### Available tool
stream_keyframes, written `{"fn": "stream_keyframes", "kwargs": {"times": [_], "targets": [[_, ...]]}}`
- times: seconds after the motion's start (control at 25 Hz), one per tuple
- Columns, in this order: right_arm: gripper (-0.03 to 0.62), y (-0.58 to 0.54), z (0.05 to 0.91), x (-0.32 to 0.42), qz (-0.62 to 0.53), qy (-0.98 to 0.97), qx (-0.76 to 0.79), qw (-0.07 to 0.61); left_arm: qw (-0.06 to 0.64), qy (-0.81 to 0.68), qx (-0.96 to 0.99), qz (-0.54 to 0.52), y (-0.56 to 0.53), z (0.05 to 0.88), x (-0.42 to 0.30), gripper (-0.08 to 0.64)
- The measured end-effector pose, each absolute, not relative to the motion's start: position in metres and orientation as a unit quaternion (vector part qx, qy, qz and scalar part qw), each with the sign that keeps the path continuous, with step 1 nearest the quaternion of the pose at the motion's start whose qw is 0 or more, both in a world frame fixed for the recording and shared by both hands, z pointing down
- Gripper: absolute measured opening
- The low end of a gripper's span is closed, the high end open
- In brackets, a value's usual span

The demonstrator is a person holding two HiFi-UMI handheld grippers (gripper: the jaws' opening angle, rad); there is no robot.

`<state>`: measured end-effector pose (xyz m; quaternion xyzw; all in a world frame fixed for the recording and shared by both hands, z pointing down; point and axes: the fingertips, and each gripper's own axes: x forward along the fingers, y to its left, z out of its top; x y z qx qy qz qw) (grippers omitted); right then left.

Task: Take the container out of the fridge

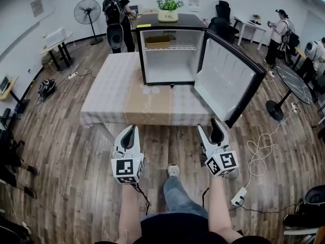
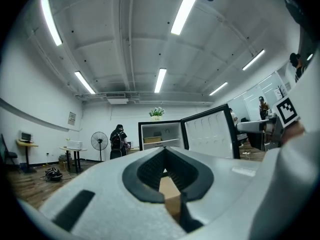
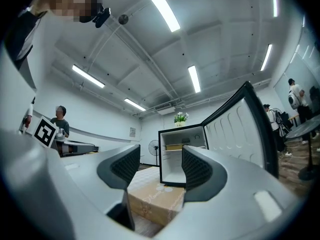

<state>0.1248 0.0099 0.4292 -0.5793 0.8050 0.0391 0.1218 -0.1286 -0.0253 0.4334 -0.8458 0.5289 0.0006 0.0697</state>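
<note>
A small black fridge (image 1: 141,55) stands at the far end of a cloth-covered table (image 1: 114,98), its door (image 1: 226,78) swung wide open to the right. On its upper shelf sits a tan container (image 1: 158,41), which also shows small in the left gripper view (image 2: 152,140) and the right gripper view (image 3: 174,147). Both grippers hover over the floor in front of the table's near edge, well short of the fridge. My left gripper (image 1: 130,129) (image 2: 164,153) is shut, tips touching, with nothing in it. My right gripper (image 1: 217,122) (image 3: 161,160) is open and empty.
A potted plant (image 1: 168,9) sits on top of the fridge. A person with a backpack (image 1: 115,11) stands behind the table beside a floor fan (image 1: 87,11). Another fan (image 1: 293,83) stands right of the door. A power strip (image 1: 238,196) and cables lie on the floor.
</note>
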Motion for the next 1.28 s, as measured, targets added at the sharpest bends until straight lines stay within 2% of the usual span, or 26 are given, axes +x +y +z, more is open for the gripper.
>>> {"fn": "stream_keyframes", "kwargs": {"times": [0.72, 1.28], "targets": [[0.259, -0.330, 0.405, 0.124, 0.028, 0.858, -0.500, 0.118, 0.047, 0.588, -0.808, -0.007, -0.330, 0.427, -0.107, 0.005], [0.259, -0.430, 0.396, 0.109, 0.033, 0.875, -0.475, 0.091, 0.053, 0.585, -0.809, -0.014, -0.425, 0.422, -0.092, 0.006]]}}
